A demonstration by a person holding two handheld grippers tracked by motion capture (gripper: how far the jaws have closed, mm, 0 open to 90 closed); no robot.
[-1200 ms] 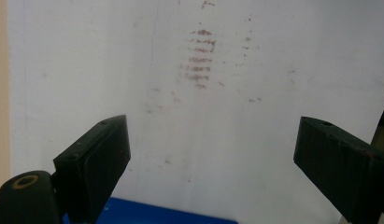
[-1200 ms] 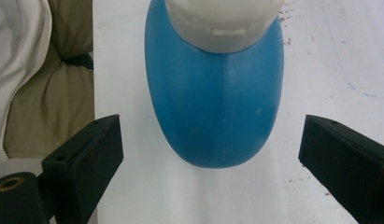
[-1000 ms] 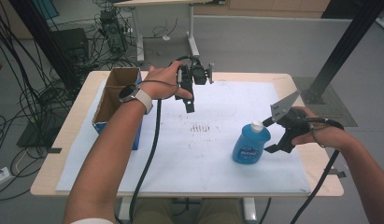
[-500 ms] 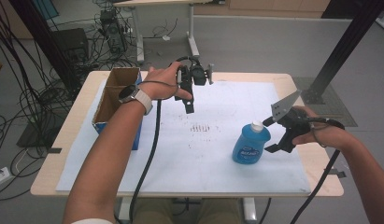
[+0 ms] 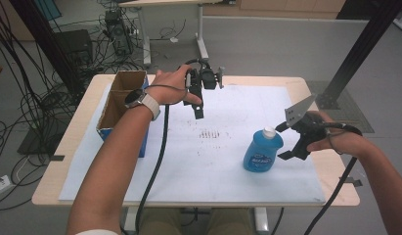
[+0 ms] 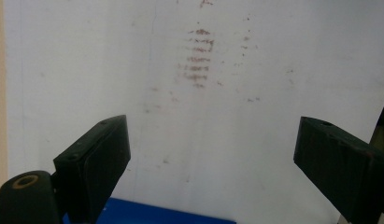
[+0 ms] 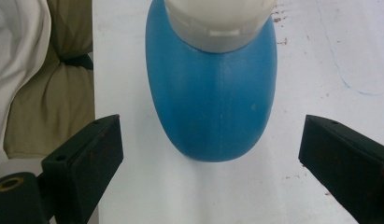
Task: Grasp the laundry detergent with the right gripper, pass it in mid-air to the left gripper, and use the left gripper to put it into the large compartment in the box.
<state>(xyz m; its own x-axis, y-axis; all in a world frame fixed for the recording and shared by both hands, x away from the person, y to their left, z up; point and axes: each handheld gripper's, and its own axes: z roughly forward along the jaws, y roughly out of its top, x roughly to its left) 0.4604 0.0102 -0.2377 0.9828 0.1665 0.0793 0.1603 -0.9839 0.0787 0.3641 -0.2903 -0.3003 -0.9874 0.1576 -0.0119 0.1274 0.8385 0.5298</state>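
Note:
A blue bottle (image 5: 259, 152) with a white cap stands upright on the white paper sheet (image 5: 223, 166), right of centre. My right gripper (image 5: 285, 142) is open just to its right, level with it, and its jaws do not touch it. In the right gripper view the bottle (image 7: 212, 88) stands straight ahead of the wide-open right gripper (image 7: 213, 137). My left gripper (image 5: 198, 108) hovers over the far middle of the sheet and points down. In the left gripper view it (image 6: 213, 135) is open and holds nothing, with a patch of brown smudges (image 6: 198, 56) on the paper below.
An open cardboard box (image 5: 121, 100) with blue sides stands at the table's left. The wooden table edge (image 5: 335, 181) shows past the paper on the right. Cables and equipment lie on the floor beyond the table. The person's trousers (image 7: 45, 93) show beside the table edge.

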